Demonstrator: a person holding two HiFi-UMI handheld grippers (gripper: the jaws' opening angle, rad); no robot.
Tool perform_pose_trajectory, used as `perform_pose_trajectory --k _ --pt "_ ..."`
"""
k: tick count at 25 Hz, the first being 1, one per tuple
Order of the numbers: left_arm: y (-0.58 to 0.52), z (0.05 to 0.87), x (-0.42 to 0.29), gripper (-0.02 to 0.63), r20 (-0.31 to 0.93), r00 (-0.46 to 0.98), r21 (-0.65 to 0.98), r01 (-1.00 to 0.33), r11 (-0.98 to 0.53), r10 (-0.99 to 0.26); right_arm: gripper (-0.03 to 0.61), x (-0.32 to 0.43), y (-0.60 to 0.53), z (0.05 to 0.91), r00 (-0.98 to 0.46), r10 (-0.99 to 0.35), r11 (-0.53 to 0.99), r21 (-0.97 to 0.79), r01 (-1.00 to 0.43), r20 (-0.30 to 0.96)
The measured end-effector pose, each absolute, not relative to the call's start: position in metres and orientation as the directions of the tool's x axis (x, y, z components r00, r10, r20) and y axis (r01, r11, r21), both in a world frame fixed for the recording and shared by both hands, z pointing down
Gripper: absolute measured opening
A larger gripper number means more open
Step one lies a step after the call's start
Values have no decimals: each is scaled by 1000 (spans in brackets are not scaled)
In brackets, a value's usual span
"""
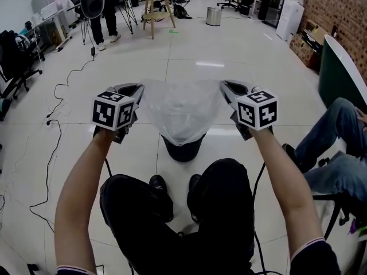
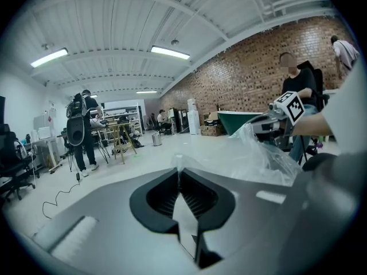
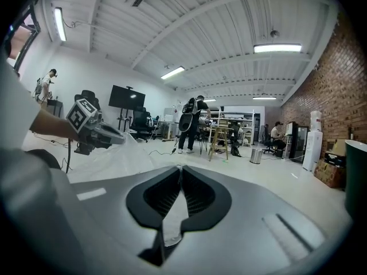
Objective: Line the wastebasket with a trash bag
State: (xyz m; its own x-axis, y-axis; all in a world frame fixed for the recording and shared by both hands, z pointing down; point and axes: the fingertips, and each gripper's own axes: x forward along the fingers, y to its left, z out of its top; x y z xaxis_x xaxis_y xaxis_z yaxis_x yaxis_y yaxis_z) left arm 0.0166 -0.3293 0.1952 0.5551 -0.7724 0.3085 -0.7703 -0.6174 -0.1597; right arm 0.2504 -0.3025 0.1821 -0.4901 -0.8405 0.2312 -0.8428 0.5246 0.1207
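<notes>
The step in hand is opening the bag over the bin. The left gripper (image 1: 136, 88) has its fingers pressed together on one side of the rim of a thin, translucent plastic trash bag (image 1: 182, 110). The right gripper (image 1: 225, 85) pinches the opposite side the same way. The film is stretched between the two sets of fingertips, and the bag's belly sags below them into the mouth of a small round black wastebasket (image 1: 182, 150) on the floor.

Judging from this, the next move calls for lowering both grips together. The bag's mouth has to be kept wide so its rim can be folded outward over the wastebasket's edge.

No brand or lettering can be read. The black-and-white marker cubes (image 1: 113, 110) on the grippers carry square patterns only.
</notes>
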Motion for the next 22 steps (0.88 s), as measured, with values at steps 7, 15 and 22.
perform_pose_trajectory --k 7,15,22 --pt "-341 224 17 11 347 549 -132 -774 -620 -760 2 260 -312 215 -456 -843 500 102 -860 284" --pt "-365 264 15 11 389 537 -99 -783 -614 -749 2 264 -345 255 -448 -830 496 73 -865 332" --pt "-386 300 16 11 434 526 -78 -787 -612 -731 2 263 -369 285 -457 -809 510 53 -859 370"
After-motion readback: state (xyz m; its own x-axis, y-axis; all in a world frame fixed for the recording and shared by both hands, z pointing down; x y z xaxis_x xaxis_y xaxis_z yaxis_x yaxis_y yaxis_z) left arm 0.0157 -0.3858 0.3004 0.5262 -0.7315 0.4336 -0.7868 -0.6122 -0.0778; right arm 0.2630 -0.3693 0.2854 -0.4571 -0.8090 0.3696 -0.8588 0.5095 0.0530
